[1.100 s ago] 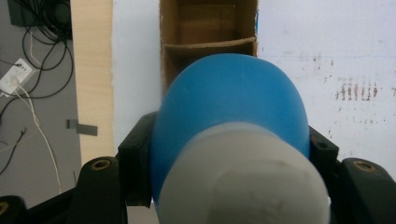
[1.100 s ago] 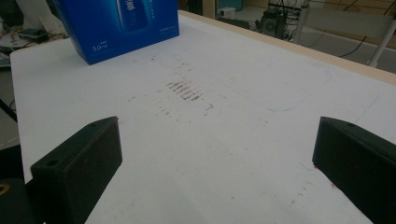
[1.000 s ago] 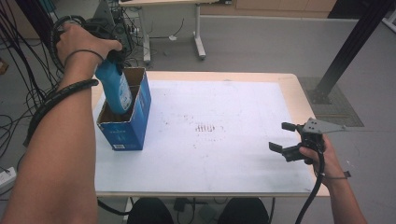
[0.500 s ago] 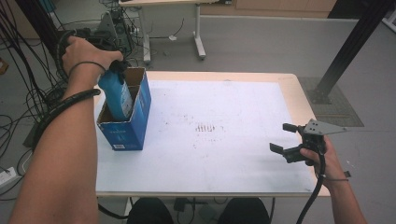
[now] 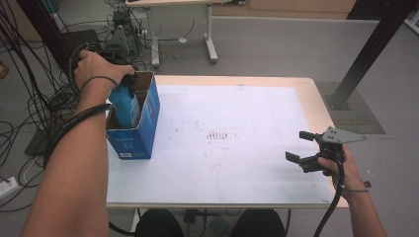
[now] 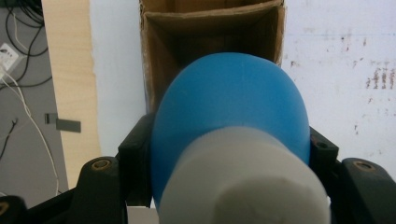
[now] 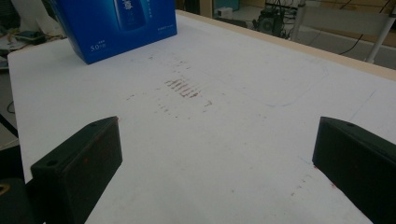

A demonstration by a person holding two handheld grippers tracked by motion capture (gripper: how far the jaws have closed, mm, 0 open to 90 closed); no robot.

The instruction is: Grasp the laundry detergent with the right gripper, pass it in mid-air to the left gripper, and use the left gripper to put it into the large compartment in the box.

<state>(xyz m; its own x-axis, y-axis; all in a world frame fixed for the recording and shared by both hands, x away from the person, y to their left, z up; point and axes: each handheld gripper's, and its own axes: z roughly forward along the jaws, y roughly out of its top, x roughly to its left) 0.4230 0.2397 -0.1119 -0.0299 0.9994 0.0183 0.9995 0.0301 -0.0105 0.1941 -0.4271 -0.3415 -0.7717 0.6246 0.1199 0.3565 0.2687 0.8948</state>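
- White desk (image 5: 237, 163), cable clutter upper left.
- Left gripper (image 5: 129, 81) jaws clamped on blue bottle (image 5: 126, 103), part-way into open blue box (image 5: 133, 140): bottle could catch the rim and tip it.
- Right gripper (image 5: 309, 148) jaws apart, lower right, not bracing the box.

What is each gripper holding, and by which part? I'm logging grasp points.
The left gripper clamps the blue bottle around its upper body below the white cap, over the box. The right gripper holds nothing.

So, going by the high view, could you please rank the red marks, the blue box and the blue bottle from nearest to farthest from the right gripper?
From the right gripper:
1. red marks, mid-table.
2. blue box, at the table's left edge.
3. blue bottle, inside the box, in the left gripper.
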